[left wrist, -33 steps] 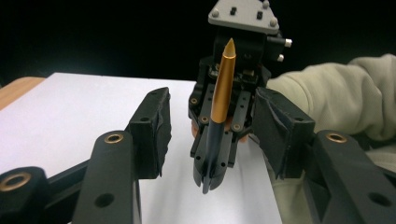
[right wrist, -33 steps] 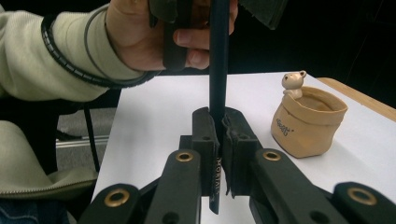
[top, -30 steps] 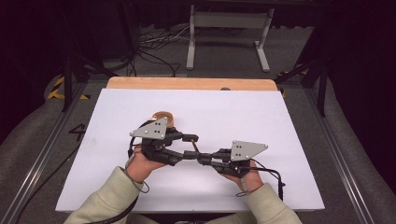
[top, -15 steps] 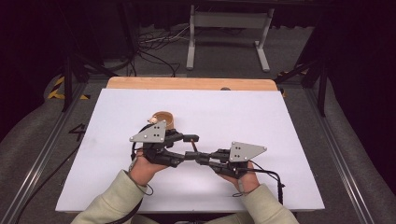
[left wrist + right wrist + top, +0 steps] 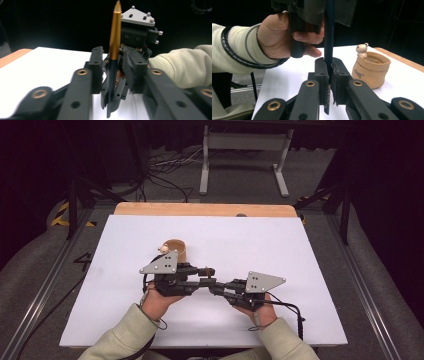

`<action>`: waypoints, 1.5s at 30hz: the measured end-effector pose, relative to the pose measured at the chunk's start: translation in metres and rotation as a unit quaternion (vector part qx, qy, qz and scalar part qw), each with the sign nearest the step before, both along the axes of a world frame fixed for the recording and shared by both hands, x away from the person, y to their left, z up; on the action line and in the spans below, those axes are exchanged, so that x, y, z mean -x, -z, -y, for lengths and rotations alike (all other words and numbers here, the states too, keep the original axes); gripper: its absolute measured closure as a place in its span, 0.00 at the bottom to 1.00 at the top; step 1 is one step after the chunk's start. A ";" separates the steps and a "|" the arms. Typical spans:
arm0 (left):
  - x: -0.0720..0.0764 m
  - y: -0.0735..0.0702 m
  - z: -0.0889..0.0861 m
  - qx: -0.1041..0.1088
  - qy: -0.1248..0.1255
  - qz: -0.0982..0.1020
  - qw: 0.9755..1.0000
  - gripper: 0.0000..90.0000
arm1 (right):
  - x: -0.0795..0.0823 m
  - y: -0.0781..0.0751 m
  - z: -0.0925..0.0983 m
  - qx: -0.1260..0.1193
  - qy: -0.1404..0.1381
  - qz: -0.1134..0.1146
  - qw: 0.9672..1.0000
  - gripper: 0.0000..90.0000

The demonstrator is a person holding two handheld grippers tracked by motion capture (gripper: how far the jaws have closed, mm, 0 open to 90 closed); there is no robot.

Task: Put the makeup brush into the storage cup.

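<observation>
Two grippers share one pen (image 5: pixel 115 37), upright just in front of the pot (image 5: pixel 175 249) | right gripper (image 5: pixel 329 72) clamps its dark barrel | left gripper (image 5: pixel 113 62) just closing its fingers on it, we judge to pull off the gold cap.

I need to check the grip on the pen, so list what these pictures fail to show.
Left gripper view: the left claw has just been closing round the pen; blur hides whether its pads press it.
High view: the pot's base sits behind that claw's grey plate.
Right gripper view: above the right claw, the pen's top is cut off by the upper edge; the pot's lettering is too small.
</observation>
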State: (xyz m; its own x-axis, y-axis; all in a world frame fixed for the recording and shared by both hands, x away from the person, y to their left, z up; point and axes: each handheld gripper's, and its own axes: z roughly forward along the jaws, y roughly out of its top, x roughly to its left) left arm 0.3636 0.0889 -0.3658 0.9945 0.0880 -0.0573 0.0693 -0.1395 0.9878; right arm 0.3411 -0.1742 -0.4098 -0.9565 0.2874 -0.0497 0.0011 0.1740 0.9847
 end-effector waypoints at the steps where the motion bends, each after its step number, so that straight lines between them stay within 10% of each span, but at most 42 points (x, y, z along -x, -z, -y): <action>1: 0.000 0.000 0.000 0.002 -0.002 0.004 1.000 0.85 | 0.000 0.000 0.000 -0.001 0.000 -0.001 1.000 0.93; 11: 0.005 -0.003 0.002 -0.017 -0.015 0.020 1.000 0.92 | 0.000 0.000 -0.001 -0.004 -0.007 -0.008 1.000 0.88; 24: -0.009 -0.011 -0.004 -0.024 -0.063 0.008 0.998 0.92 | -0.005 -0.005 0.004 0.003 0.039 -0.019 0.999 0.19; 45: -0.045 -0.024 -0.031 -0.040 -0.190 0.006 0.981 0.92 | -0.008 -0.016 0.033 0.018 0.133 -0.027 0.991 0.00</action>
